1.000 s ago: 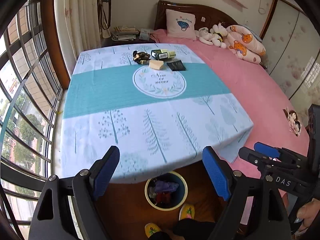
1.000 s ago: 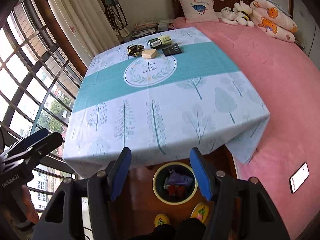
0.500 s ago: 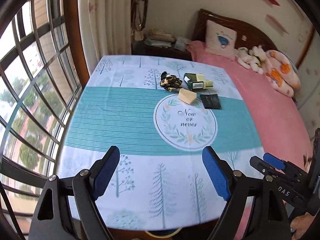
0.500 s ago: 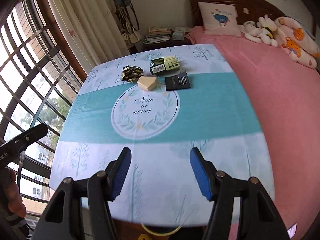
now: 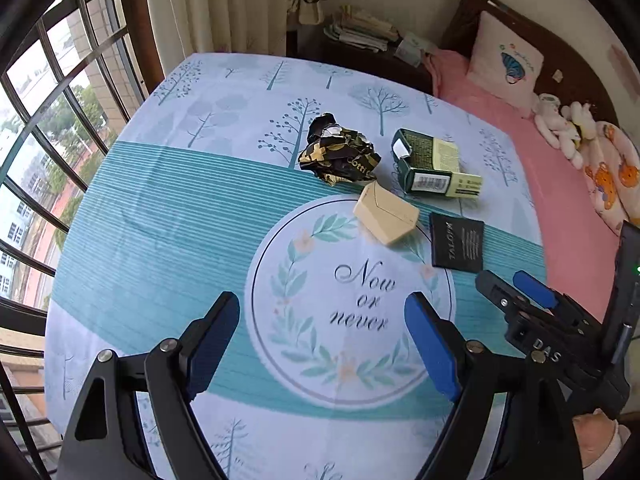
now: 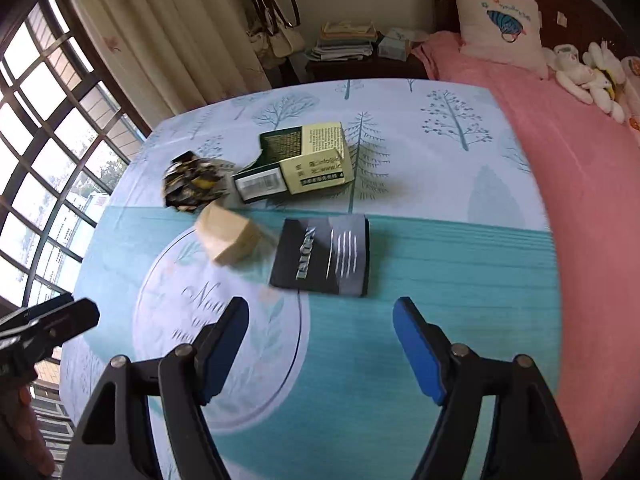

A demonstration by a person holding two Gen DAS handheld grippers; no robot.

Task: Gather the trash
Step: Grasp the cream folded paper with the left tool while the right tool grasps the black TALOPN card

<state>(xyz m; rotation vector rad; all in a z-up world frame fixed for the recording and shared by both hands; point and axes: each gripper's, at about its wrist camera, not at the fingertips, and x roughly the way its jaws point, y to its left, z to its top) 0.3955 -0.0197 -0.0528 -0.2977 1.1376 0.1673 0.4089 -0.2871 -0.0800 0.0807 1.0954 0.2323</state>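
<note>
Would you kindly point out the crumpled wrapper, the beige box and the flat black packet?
crumpled wrapper (image 5: 338,156), left wrist view, middle of wad.
beige box (image 5: 386,213), left wrist view, top face.
flat black packet (image 6: 322,257), right wrist view, centre of face.

window: big curved grid of dark frames (image 5: 48,128), daylight coming in
curtains: cream (image 6: 180,40)
bed: pink sheet (image 6: 580,160), dark wood headboard (image 5: 560,48)
nightstand: stacked papers (image 6: 344,42)

Left tongs (image 5: 322,344) open above tablecloth (image 5: 168,216); crumpled wrapper (image 5: 338,156), green box (image 5: 434,164), beige box (image 5: 386,212) beyond.
</note>
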